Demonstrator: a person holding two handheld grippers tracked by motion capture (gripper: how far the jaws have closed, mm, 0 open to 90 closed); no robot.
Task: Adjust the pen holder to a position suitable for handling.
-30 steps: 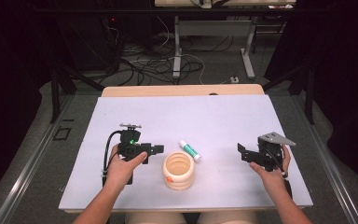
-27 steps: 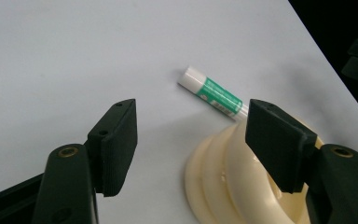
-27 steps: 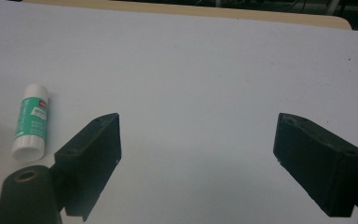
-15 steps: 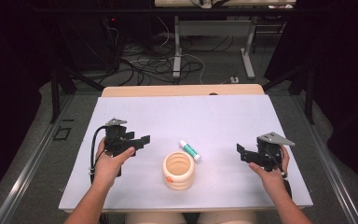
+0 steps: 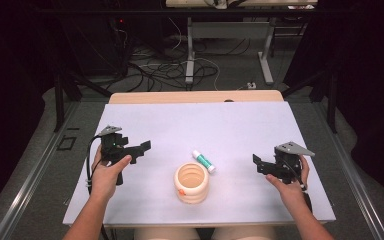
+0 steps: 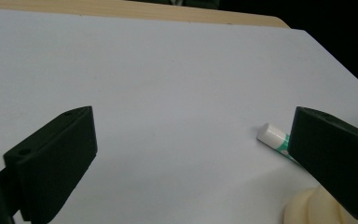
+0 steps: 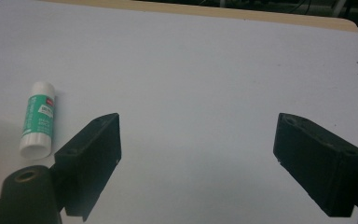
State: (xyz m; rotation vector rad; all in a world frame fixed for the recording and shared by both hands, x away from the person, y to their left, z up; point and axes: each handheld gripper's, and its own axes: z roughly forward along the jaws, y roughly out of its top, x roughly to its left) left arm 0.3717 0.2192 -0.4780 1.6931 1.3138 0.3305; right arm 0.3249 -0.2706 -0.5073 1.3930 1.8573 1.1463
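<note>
High view puts the small white-and-green glue stick (image 5: 203, 161) lying on its side near the middle of the white counter (image 5: 230, 125), just beside the cream ribbed plastic cup (image 5: 191, 182). It looks light, rigid and smooth — likely to roll, so a hold across its barrel seems best. Left gripper (image 5: 141, 148) and right gripper (image 5: 258, 164) flank it, fingers apart, empty — open room all round.

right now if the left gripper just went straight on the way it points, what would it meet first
Probably nothing: between the open jaws of the left gripper lies bare white table. The glue stick sits just off line, by one jaw.
</note>
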